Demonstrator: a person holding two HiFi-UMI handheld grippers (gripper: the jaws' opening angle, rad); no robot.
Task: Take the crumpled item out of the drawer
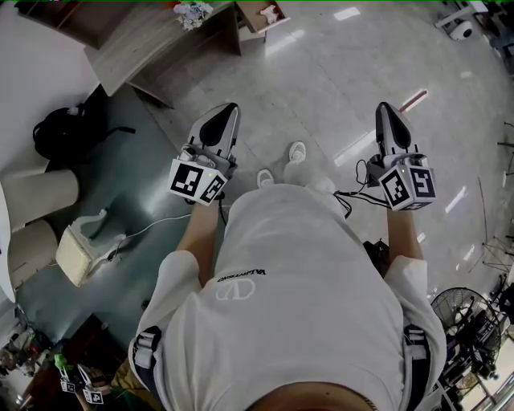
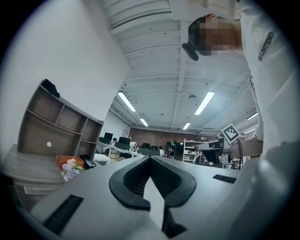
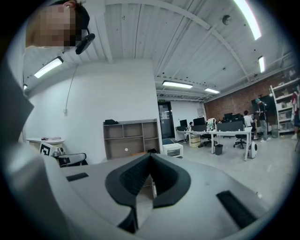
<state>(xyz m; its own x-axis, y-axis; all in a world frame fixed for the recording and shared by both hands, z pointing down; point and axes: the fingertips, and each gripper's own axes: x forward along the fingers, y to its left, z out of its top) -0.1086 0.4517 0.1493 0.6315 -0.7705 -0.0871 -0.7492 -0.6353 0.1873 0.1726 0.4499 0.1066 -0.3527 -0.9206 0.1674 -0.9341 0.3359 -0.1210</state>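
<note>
The crumpled item shows in no view, and neither does a drawer I can pick out. My best guess is that both belong to the wooden desk (image 1: 128, 48) ahead and to the person's left, which has a bunch of flowers (image 1: 193, 13) near one end of its top and a shelf unit (image 2: 56, 124) along its back edge. The left gripper (image 1: 229, 107) and right gripper (image 1: 383, 106) are held out roughly level over bare floor (image 1: 337, 80), well apart from the desk. Each has its jaws pressed together with nothing between them. The step in hand looks like the approach. To do it well, face the desk's front edge squarely and find the drawer front. Part the jaws before reaching, not at the handle. One gripper could pull the drawer while the other waits, already open, for the item.
</note>
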